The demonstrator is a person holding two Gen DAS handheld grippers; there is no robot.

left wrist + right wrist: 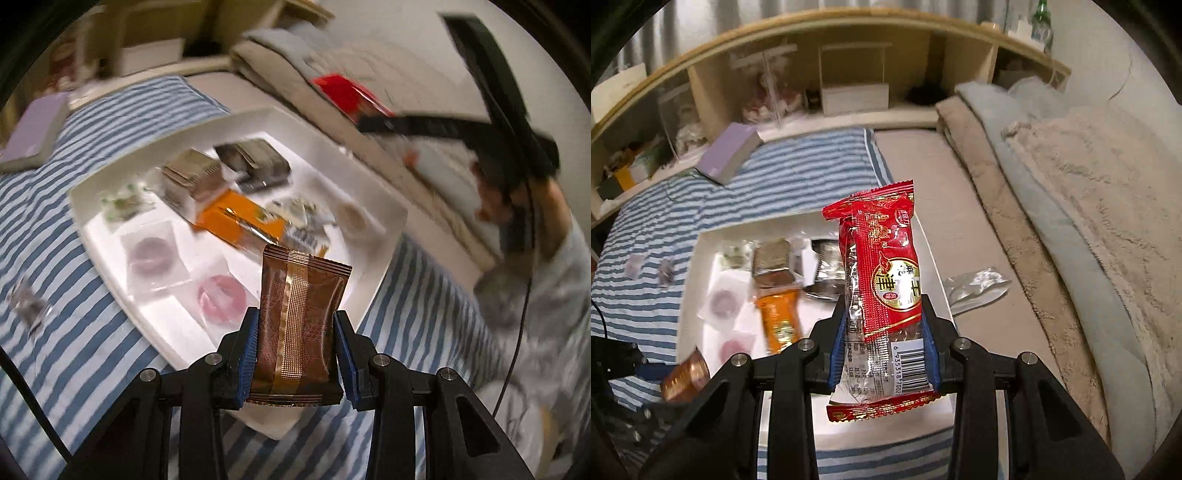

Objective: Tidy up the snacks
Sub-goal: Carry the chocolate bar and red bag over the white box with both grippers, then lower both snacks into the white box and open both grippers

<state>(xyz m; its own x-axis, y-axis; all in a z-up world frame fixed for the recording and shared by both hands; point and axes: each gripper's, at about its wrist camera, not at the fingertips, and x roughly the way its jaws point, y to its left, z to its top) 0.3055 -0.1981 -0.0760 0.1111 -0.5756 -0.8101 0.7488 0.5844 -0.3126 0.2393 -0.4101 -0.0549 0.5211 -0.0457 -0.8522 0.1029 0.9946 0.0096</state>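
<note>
1. Left wrist view: left gripper (297,354) pinching brown packet (301,314) by its sides, above white tray (373,206). Likely light, crinkly, slippery foil.
2. Right wrist view: right gripper (886,343) clamping red packet (882,280) low down, over the tray (705,240). Probably soft, crushable contents.

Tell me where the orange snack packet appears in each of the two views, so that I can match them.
Left wrist view: the orange snack packet lies in the middle of the white tray, just above the brown packet held in the left gripper.
Right wrist view: the same packet lies in the tray's lower left part, left of the red packet held in the right gripper.
Shared landmark: the purple book on the striped sheet.
</note>
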